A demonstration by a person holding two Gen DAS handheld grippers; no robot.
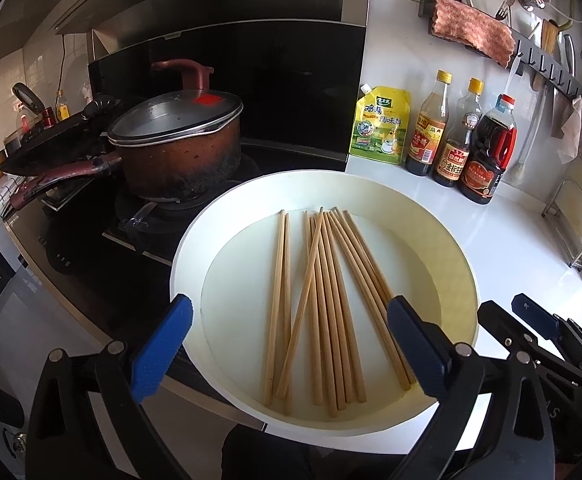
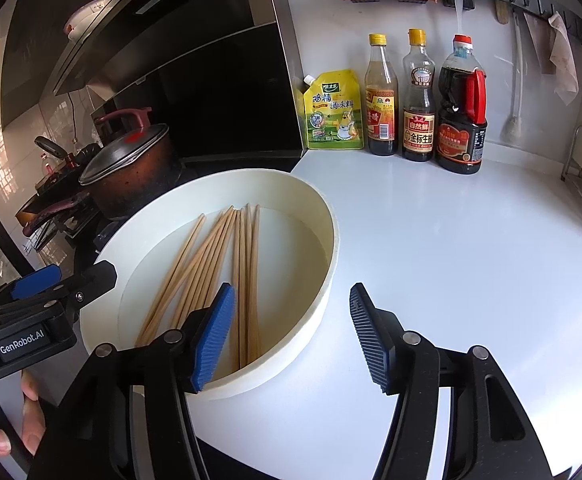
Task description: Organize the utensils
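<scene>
Several wooden chopsticks [image 1: 323,280] [image 2: 247,264] lie loose in a round white basin [image 1: 411,216] [image 2: 315,316] on the counter next to the stove. My left gripper [image 1: 291,344] is open wide at the basin's near side, its blue pads over the chopsticks' near ends and touching nothing. My right gripper [image 2: 291,332] is open too and straddles the basin's right wall: the left finger [image 2: 215,332] is over the inside, the right finger over the counter. Neither pad presses on the wall. A hand [image 2: 31,420] holds the left gripper's handle.
A lidded brown pot [image 1: 179,148] and dark pans stand on the stove to the left. A yellow seasoning pouch [image 1: 379,124] and three sauce bottles [image 1: 487,152] line the back wall. A cloth [image 1: 475,28] hangs on a hook rail. White counter [image 2: 451,260] spreads right toward a metal rack [image 1: 571,232].
</scene>
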